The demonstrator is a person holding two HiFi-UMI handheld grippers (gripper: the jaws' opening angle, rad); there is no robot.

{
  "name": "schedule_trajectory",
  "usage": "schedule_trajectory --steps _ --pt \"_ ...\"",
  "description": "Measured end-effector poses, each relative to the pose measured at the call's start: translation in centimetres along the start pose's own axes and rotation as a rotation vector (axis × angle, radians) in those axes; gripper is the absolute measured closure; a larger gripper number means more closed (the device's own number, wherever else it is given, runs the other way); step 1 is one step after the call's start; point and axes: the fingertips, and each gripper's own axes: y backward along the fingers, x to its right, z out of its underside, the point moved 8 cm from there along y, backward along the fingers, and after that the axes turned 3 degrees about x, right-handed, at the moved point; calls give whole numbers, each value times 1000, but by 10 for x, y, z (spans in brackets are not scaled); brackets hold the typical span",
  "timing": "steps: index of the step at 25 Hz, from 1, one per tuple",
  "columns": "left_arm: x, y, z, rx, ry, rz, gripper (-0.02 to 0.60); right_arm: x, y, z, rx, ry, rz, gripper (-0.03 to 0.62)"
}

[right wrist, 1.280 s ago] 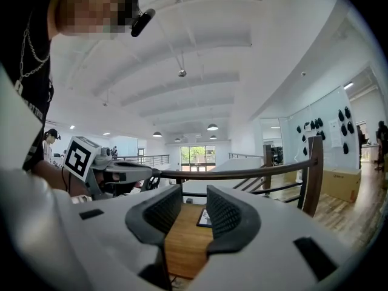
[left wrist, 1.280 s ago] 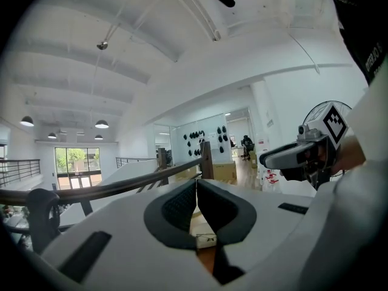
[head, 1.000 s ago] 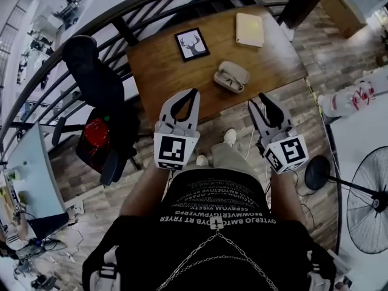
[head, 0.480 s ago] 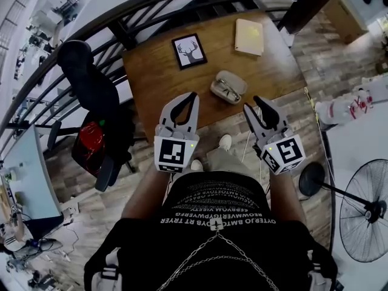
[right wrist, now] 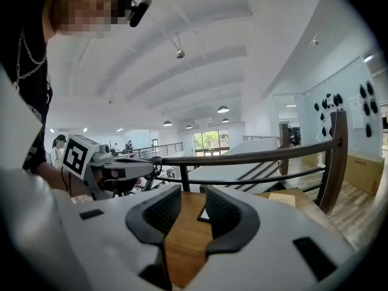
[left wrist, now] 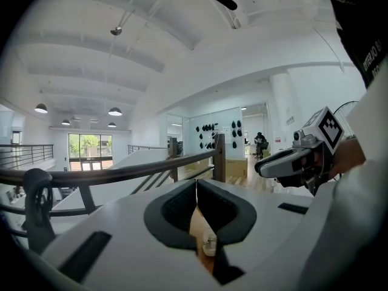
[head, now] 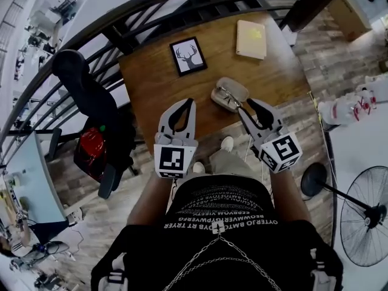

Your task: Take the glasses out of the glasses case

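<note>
- Now the glasses case (head: 235, 86) lies open near the table's (head: 154, 77) near edge, with the glasses (head: 225, 96) inside.
- Right gripper (head: 248, 108) hangs just beside the case, jaws spread, nothing between them.
- Left gripper (head: 188, 103) hangs over the near edge, jaw tips pressed together, empty.

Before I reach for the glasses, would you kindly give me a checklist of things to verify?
1. Glasses case lid open: ok.
2. Glasses lying in the case: ok.
3. Right gripper fingers apart: ok.
4. Left gripper fingers apart: not ok, they meet at the tips.
5. Glasses between the right gripper's fingers: not ok, only table and framed picture show there.
6. Framed picture and notebook apart from the case: ok.
</note>
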Motion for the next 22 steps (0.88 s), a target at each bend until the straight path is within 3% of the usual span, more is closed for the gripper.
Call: schedule_trajectory --steps 13,22 --pt "-2 -27 42 -94 25 -68 552 46 -51 71 -154 -75 -71 473" --pt "17 -42 75 -172 31 -49 552 75 -71 123 -251 -99 -100 471"
